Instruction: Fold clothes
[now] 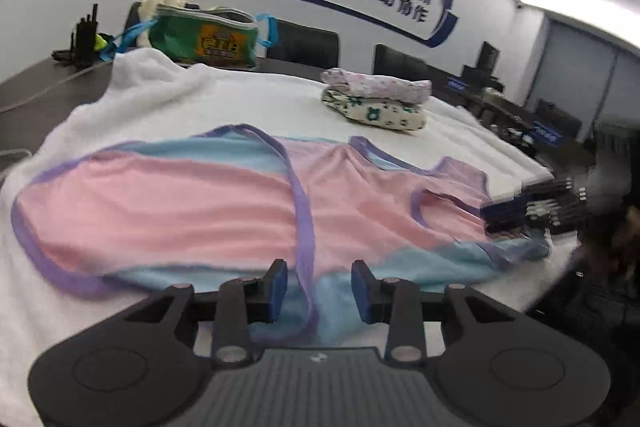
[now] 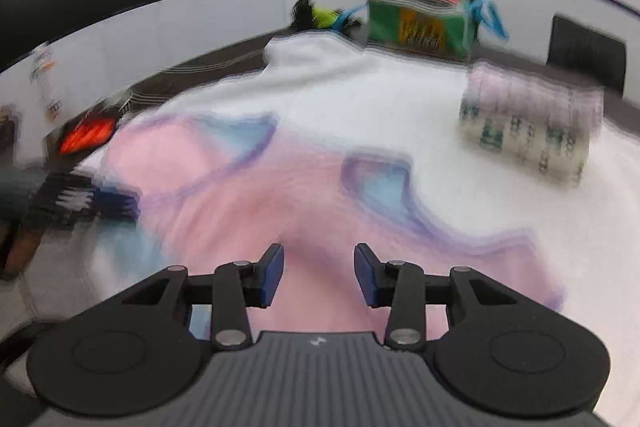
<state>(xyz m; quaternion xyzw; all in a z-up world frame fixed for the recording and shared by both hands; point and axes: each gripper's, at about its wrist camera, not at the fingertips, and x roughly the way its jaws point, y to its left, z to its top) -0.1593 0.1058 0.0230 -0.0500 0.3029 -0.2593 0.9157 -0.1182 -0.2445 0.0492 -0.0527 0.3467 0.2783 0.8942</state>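
A pink and light-blue sleeveless garment with purple trim (image 1: 192,203) lies spread on a white towel (image 1: 208,99). My left gripper (image 1: 319,289) is open and empty, low over the garment's near blue edge, with a purple trim strip running between its fingers. The right gripper (image 1: 520,211) shows at the garment's right side in the left wrist view. In the blurred right wrist view the garment (image 2: 256,211) lies ahead, and my right gripper (image 2: 319,275) is open and empty just above its pink cloth. The left gripper (image 2: 80,203) shows at that view's left edge.
Two folded patterned garments (image 1: 376,99) are stacked at the towel's far right, and show in the right wrist view (image 2: 528,127). A green bag with blue handles (image 1: 204,35) stands at the back. Black chairs (image 1: 304,43) line the far table edge. The dark table's right edge (image 1: 536,163) is close.
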